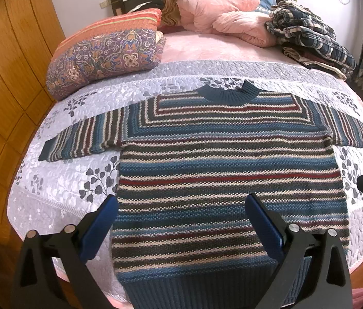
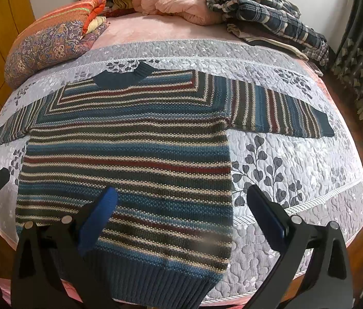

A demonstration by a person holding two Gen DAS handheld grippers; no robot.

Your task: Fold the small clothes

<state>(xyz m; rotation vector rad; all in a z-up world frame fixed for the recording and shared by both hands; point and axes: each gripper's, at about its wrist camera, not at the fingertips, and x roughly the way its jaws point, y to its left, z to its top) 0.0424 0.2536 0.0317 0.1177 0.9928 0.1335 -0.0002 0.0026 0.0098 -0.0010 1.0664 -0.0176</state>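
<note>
Hovering over the hem end of the striped sweater (image 1: 222, 170), the left gripper (image 1: 181, 219) and right gripper (image 2: 181, 216) both have jaws spread wide, holding nothing. The sweater lies flat on the quilted bedspread (image 1: 60, 195), sleeves out to both sides, collar (image 1: 229, 92) at the far end. So no fold is made yet; sleeves and body are all left to do. Beyond the collar sit a patterned pillow (image 1: 104, 51) and what looks like a plaid clothes pile (image 1: 310, 36).

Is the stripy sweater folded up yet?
No, the sweater is spread flat on the bed cover, both sleeves stretched out sideways.
</note>
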